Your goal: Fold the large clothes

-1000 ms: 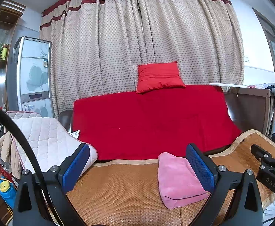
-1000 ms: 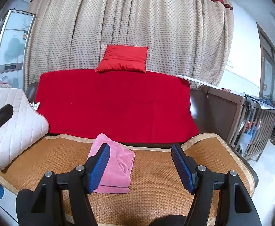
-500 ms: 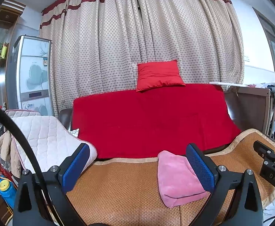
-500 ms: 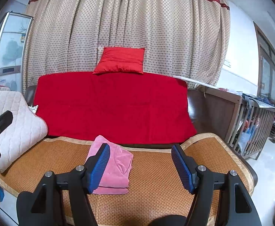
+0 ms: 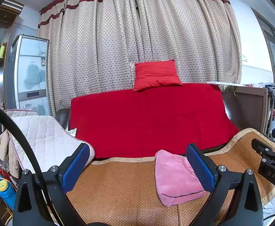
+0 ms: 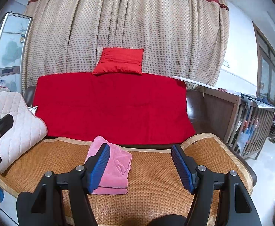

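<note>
A folded pink garment (image 5: 175, 179) (image 6: 113, 169) lies on the woven brown mat (image 5: 118, 194) (image 6: 156, 179) that covers the sofa seat. My left gripper (image 5: 137, 166) hangs open in front of the seat, and its blue pads hold nothing. The pink bundle shows just behind its right finger. My right gripper (image 6: 140, 167) is open too, held short of the seat, with the bundle behind its left finger. Neither gripper touches the cloth. Part of the right gripper shows at the right edge of the left wrist view.
A red blanket (image 5: 150, 120) covers the sofa back, with a red cushion (image 5: 156, 74) on top. A white quilted cover (image 5: 41, 141) drapes the left armrest. Spotted curtains hang behind. A wooden crib (image 6: 250, 120) stands right; a fridge (image 5: 30, 75) stands left.
</note>
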`<control>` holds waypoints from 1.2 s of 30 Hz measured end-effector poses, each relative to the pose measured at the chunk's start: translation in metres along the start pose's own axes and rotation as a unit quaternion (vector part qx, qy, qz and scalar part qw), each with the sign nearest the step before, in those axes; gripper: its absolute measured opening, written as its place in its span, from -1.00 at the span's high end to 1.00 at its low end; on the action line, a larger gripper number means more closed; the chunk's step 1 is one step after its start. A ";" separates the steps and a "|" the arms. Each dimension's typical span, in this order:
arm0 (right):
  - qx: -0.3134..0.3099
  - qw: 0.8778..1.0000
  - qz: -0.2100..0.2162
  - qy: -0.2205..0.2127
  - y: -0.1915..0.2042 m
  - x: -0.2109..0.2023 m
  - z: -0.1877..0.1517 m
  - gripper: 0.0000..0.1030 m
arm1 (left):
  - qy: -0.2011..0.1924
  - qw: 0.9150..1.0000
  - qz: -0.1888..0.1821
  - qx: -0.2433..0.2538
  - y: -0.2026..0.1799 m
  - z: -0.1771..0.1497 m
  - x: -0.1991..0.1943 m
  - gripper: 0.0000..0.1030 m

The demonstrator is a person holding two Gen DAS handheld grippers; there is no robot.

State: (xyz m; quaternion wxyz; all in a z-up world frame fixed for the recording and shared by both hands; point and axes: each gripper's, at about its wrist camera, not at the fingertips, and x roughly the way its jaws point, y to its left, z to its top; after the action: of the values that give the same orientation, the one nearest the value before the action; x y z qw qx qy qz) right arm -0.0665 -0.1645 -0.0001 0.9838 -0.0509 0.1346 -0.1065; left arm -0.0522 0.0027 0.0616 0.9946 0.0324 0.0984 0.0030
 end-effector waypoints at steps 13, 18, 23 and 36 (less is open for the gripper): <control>0.003 1.000 -0.002 -0.009 -0.001 -0.004 0.003 -0.39 | -0.004 1.000 -0.008 -0.001 -0.002 0.002 -0.005 -0.98; 0.005 1.000 -0.004 -0.013 -0.001 -0.006 0.004 -0.39 | -0.003 1.000 -0.014 -0.002 0.000 0.001 -0.005 -0.98; 0.002 1.000 -0.006 -0.006 0.002 -0.002 0.003 -0.39 | 0.005 1.000 -0.024 -0.008 0.000 -0.003 0.003 -0.98; -0.028 0.999 -0.001 0.041 0.024 0.048 -0.006 -0.39 | 0.047 0.998 -0.034 -0.013 0.003 -0.025 0.045 -0.98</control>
State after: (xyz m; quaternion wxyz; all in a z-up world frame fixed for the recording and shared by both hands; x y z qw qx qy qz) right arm -0.0187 -0.1527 -0.0212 0.9756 -0.0741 0.1774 -0.1060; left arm -0.0126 0.0078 0.0287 0.9888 0.0162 0.1455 -0.0278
